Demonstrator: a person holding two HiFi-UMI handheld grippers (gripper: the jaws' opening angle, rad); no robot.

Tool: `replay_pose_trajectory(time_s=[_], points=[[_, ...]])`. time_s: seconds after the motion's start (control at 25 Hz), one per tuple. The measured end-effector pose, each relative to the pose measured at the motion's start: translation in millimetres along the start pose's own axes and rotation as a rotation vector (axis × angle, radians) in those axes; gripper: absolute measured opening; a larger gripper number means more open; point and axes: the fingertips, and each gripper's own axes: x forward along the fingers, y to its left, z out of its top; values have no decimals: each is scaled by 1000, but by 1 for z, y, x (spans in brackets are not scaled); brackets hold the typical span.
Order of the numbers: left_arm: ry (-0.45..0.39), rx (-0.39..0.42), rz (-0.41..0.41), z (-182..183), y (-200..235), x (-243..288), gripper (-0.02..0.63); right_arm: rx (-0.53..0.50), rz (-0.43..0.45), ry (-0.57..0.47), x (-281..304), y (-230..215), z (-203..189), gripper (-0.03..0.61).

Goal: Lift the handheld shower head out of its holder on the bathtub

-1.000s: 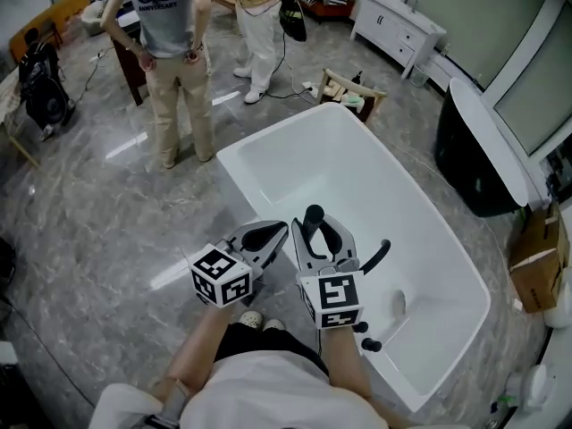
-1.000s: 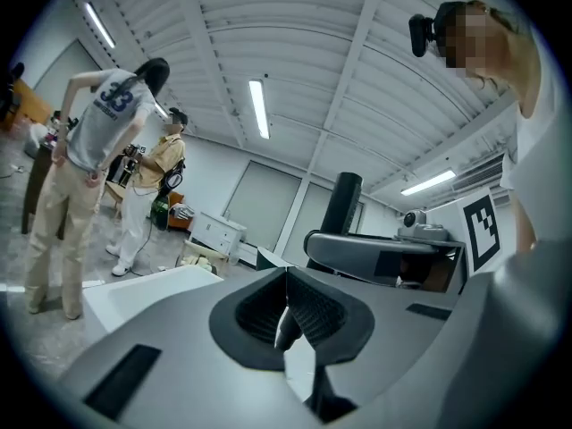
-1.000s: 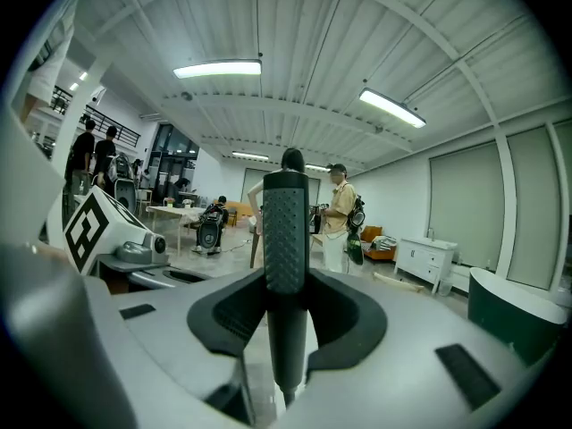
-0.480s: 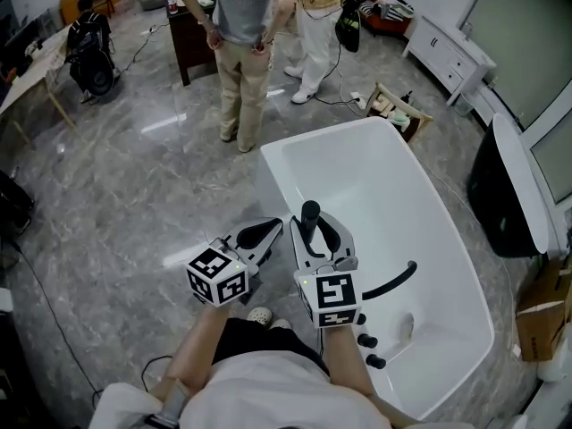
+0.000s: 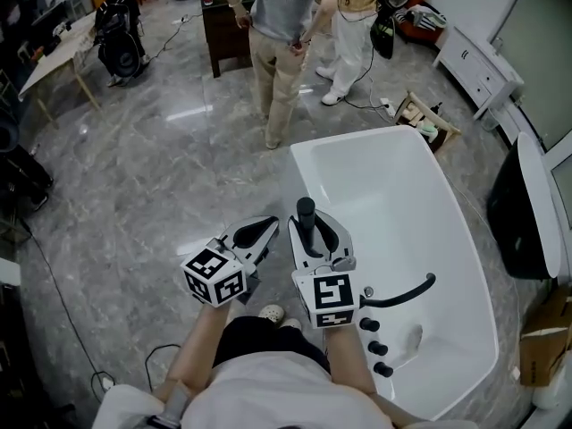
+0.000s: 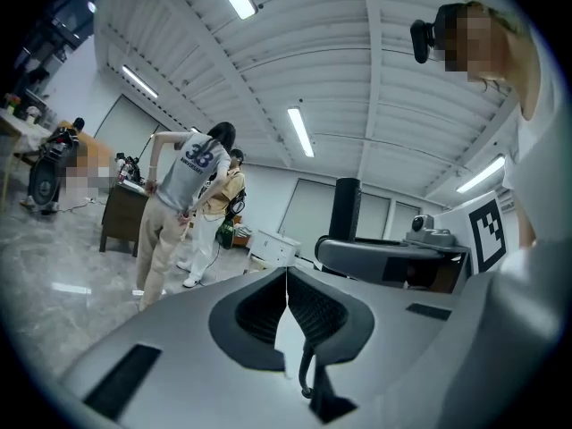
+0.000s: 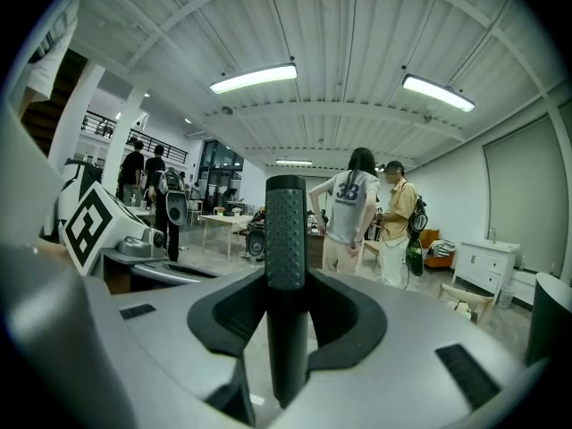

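Head view: the glossy white bathtub [image 5: 393, 213] has slid right in frame over the last second, and both grippers have drifted clear of its rim, out over the grey marbled floor [image 5: 134, 204]. The right gripper [image 5: 315, 231] is clamped on the shower head [image 5: 306, 211], a skinny black stick with a dimpled matte top, standing upright between the pads. So it looks already out of its holder, job basically done. The left gripper [image 5: 259, 232] is squeezed closed on nothing. A curved black spout [image 5: 407, 291] and round knobs [image 5: 371, 325] sit on the tub's edge.

Workshop hall; freestanding bathtub [image 5: 390, 206], worktable [image 5: 55, 54]
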Motion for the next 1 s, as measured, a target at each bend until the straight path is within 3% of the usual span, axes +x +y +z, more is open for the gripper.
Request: replay_pose_trajectory(time_s=[0.48, 1.0], points=[[-66, -2, 159, 18, 47, -56, 11, -20, 165, -52, 34, 64, 23, 143], [-134, -3, 324, 28, 74, -119, 12, -23, 412, -105, 43, 154, 48, 143]])
